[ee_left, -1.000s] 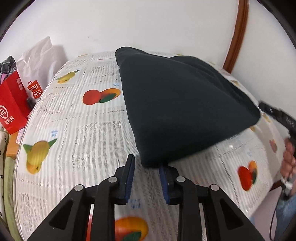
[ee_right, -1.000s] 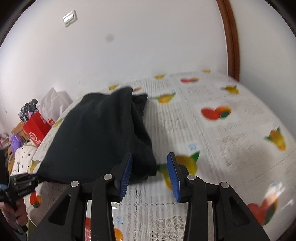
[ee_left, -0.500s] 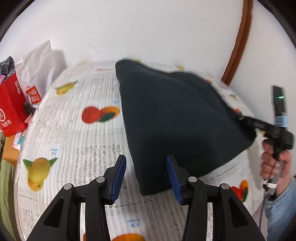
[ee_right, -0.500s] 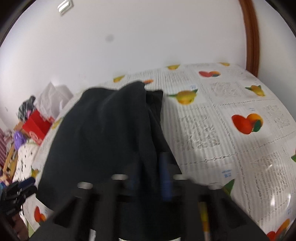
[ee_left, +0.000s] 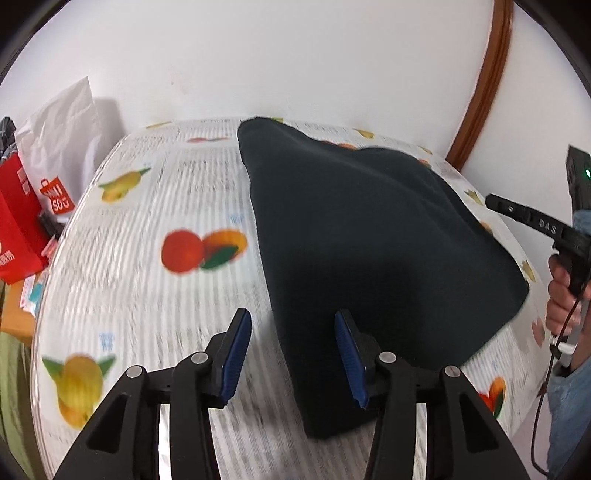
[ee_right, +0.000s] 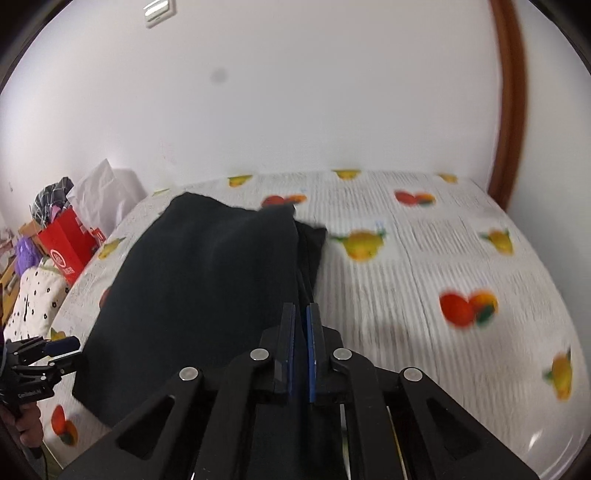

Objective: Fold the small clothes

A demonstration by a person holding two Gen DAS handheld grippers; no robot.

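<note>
Worktop [ee_left: 122,295] draped in a white ribbed cloth printed with oranges, lemons and blocks of text, pushed against a plain white wall [ee_left: 295,62]; brown wooden trim [ee_left: 484,81] curving up past the far right corner. Dark garment [ee_left: 369,236] folded over, spread from the far edge to the near edge, nearer the left side. Left gripper [ee_left: 292,354] wide open over the garment's near corner, blue pads apart, nothing between them. Right gripper [ee_right: 301,332] clamped tight on the garment's right edge, dark cloth pinched between the pads. Beyond the left edge, red shopping bag [ee_left: 16,229], white paper bag [ee_left: 62,125], dotted white fabric [ee_right: 37,295]. Small switch plate [ee_right: 158,8] high on the wall.
</note>
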